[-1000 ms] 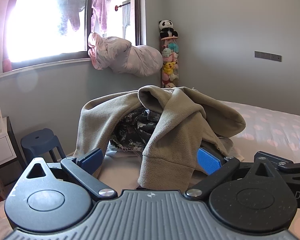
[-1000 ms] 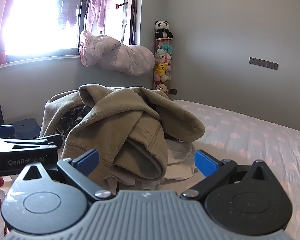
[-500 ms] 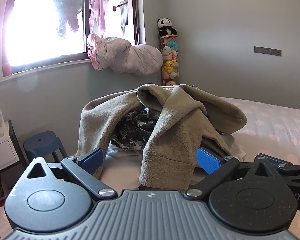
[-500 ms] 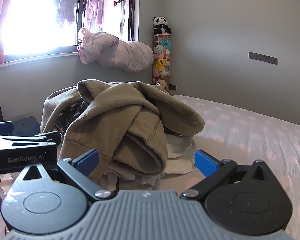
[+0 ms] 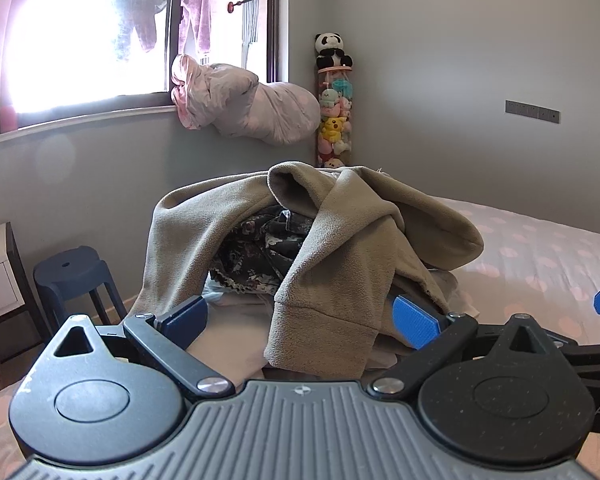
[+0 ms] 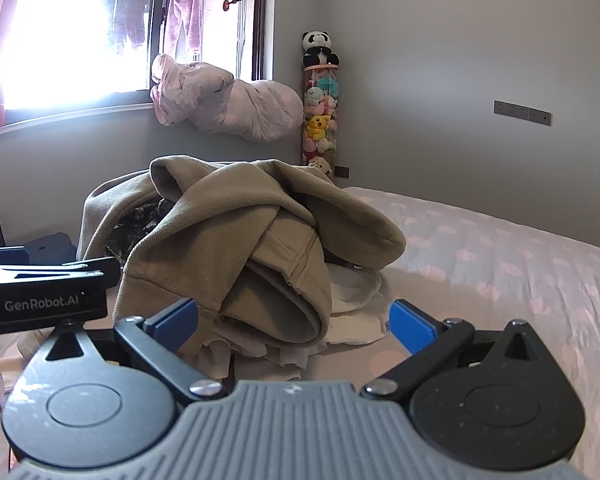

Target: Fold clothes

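since a second ago both views have crept a little nearer the heap, nothing in it disturbed, so i judge folding not yet begun. the left claw (image 5: 300, 316) is spread wide and empty, the olive fleece (image 5: 332, 264) hanging at its 12 o'clock over a dark floral garment (image 5: 260, 248). the right claw (image 6: 294, 318) is likewise spread, holding nothing, the pile on the bed (image 6: 500, 264) just ahead.

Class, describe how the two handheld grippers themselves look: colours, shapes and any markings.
Both the left gripper and right gripper have blue finger pads on black linkage arms, silver pivot screws, round black housings and a ribbed grey body. The left gripper's side reads "GenRobot.AI" in the right wrist view.
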The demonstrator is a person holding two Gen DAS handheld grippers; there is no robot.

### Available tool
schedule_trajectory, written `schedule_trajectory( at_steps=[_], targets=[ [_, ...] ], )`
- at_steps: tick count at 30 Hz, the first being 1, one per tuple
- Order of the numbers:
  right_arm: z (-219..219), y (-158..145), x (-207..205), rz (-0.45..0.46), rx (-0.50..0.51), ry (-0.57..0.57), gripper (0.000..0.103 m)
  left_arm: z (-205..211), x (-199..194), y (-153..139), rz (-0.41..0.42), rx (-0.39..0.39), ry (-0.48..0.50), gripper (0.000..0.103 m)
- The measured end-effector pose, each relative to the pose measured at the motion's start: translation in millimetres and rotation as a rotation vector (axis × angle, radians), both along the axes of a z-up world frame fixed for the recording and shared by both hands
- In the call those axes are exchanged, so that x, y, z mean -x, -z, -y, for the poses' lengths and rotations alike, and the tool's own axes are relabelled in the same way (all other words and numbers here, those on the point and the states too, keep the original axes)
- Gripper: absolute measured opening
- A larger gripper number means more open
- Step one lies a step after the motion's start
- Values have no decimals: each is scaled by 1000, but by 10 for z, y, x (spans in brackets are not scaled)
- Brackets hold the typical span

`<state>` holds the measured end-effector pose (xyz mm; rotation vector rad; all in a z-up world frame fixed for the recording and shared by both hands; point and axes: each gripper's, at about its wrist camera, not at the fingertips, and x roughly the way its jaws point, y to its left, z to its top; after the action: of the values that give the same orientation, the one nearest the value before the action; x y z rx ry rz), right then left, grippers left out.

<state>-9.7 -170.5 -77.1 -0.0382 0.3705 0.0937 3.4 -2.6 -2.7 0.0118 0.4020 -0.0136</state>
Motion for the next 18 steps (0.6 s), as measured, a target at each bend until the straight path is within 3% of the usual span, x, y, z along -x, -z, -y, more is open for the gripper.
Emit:
schedule_trajectory(
  at_steps=[18],
  targets=[
    [49,0,-18,-20,-3,29,102,49,7,27,-10,-34,1,101]
  ],
)
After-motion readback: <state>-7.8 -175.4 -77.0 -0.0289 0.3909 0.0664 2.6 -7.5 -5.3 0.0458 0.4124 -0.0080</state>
